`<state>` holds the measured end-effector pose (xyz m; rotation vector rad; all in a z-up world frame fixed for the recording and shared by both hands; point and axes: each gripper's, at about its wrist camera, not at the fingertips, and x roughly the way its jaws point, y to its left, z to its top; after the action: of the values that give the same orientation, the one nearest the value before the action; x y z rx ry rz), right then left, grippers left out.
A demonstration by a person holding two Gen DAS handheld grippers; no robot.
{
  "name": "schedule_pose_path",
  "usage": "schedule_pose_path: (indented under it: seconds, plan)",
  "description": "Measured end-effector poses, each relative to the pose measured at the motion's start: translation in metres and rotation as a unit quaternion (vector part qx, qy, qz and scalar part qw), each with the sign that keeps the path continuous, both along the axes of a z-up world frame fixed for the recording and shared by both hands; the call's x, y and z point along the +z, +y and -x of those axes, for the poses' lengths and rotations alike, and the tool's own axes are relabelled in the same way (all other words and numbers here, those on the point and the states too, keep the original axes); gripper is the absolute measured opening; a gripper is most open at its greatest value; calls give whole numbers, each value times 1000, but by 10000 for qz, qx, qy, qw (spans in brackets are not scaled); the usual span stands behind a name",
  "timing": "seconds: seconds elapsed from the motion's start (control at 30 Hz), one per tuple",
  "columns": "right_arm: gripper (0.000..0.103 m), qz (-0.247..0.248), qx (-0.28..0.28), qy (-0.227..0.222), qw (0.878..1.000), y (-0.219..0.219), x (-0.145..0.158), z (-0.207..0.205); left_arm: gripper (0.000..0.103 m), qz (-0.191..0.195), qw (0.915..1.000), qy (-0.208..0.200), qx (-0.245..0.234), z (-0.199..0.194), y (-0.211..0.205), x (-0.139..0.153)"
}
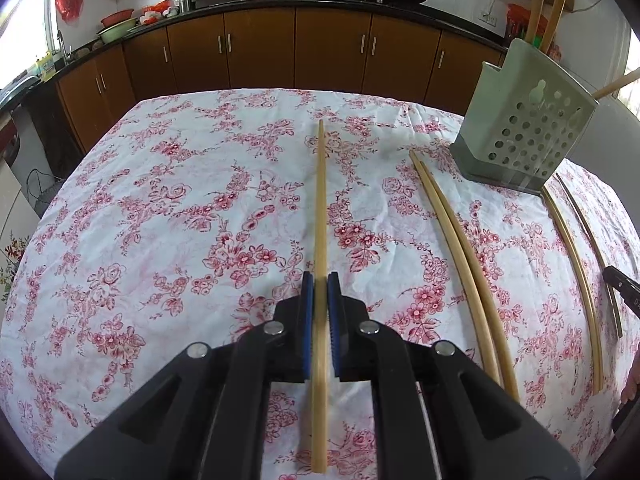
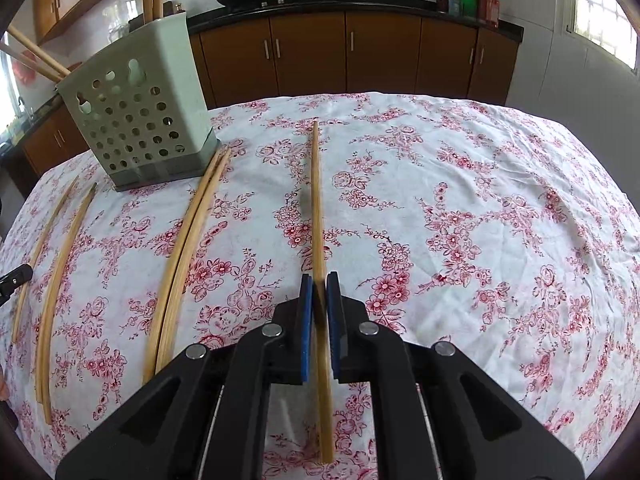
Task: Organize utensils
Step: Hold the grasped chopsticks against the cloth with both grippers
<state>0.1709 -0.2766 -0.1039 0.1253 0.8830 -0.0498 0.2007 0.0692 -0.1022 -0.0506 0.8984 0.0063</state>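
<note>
The left hand-held gripper (image 1: 320,280) is clamped on a bamboo chopstick (image 1: 320,208), its blue pads (image 1: 307,320) pressing the stick from both sides. The stick runs straight ahead from between the fingers, and its back end passes under the gripper body toward the camera. It hangs above the floral tablecloth (image 1: 160,220) that covers the counter.

To the right of this gripper a pair of chopsticks (image 1: 460,248) lies side by side on the cloth, touching along most of their length. Farther right two more chopsticks (image 1: 576,264) lie on the cloth, a little apart from each other. Ahead and to the right stands the grey-green perforated utensil holder (image 1: 524,128), with chopsticks already standing in it and leaning out over its rim. A dark tip of the other gripper shows at the right edge.

The right hand-held gripper (image 2: 320,280) is likewise closed on a single chopstick (image 2: 317,208), which points straight ahead above the cloth (image 2: 480,220). The utensil holder (image 2: 140,120) stands ahead and to its left. A touching pair of chopsticks (image 2: 184,252) lies just left of this gripper, with their far tips near the holder's base, and two separate chopsticks (image 2: 60,272) lie farther left.

Beyond the counter are brown kitchen cabinets (image 2: 312,52).
</note>
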Motion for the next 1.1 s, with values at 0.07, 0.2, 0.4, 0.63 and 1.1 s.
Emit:
schedule_pose_path:
  seconds: [0.07,0.2,0.4,0.63,1.1]
  plan:
    - [9,-5,0,0,10000,-1,0,0,10,31,10000,-1,0,0,1,0]
    - [9,-7,-4,-4,10000,0,0,1,10,106,9999,-4,0,1,4,1]
    - [9,-7,-4,-4,10000,-1,0,0,10,133,9999,-2,7,2,3,2]
    - [9,-2,-7,-9,10000,0,0,0,10,143,9999,-2,10,1,2,2]
    - [9,-6,-14,-10,10000,0,0,0,10,145,9999,-2,10,1,3,1]
